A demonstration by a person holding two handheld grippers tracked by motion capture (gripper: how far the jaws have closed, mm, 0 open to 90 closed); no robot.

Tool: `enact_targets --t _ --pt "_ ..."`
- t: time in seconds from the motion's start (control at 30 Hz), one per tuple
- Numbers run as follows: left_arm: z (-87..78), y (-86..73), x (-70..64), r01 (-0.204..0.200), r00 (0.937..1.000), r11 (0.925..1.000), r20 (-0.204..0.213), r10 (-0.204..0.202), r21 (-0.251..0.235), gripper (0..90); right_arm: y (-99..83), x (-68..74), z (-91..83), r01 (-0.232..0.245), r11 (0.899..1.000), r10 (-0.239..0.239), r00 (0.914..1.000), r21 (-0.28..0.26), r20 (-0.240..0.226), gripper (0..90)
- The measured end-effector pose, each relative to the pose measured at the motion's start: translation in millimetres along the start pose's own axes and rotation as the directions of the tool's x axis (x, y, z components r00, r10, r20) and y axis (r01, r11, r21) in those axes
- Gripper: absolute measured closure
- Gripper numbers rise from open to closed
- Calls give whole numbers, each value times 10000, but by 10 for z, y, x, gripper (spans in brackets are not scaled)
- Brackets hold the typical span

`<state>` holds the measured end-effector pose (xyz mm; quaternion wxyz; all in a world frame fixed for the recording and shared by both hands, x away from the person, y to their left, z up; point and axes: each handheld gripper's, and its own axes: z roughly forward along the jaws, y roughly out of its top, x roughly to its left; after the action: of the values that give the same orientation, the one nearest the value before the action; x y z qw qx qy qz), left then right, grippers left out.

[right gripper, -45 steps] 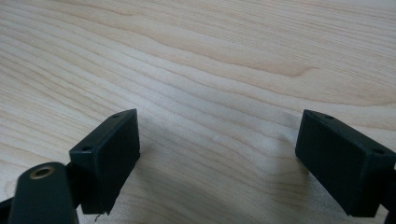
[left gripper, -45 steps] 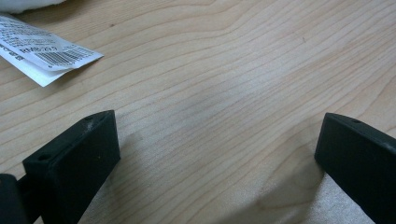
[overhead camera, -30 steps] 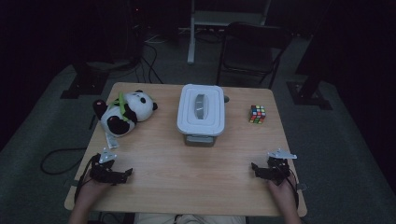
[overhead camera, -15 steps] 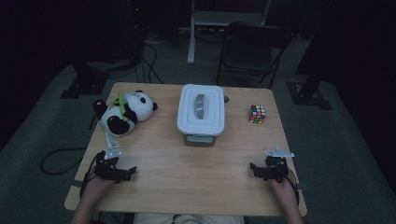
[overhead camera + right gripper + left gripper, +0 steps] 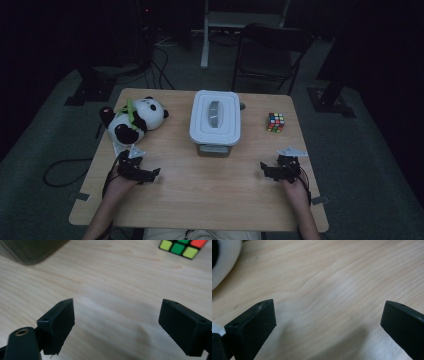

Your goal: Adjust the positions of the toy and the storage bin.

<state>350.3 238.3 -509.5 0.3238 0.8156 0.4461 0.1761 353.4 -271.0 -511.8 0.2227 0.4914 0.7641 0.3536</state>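
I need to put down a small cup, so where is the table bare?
The wooden table is bare between the left tongs and right tongs, in front of the white lidded plastic box. It is crowded by the black-and-white plush panda and the colourful puzzle cube.

No readable text, label, brand or number appears anywhere.

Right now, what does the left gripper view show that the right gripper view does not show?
The left gripper view alone shows an edge of the plush panda, beside the left hand-held gripper. The right gripper view alone shows the puzzle cube and a corner of the lidded box, beyond the right hand-held gripper. Both share the wooden table and a pair of black jaws set wide apart, holding nothing.
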Motion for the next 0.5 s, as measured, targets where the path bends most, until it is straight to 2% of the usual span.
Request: enact_targets --t 0.13,0.3,0.5 --pt "84 106 -25 -69 10000 9999 14 69 -126 6 118 21 85 67 9999 -68 10000 -136 -52 133" --pt "177 263 -19 153 9998 9987 -122 -159 -476 6 262 46 179 -38 9992 29 9998 -400 -216 133" --pt "310 501 -20 42 10000 9982 -77 -46 -597 6 405 58 307 -108 9981 88 9995 -606 -319 136"
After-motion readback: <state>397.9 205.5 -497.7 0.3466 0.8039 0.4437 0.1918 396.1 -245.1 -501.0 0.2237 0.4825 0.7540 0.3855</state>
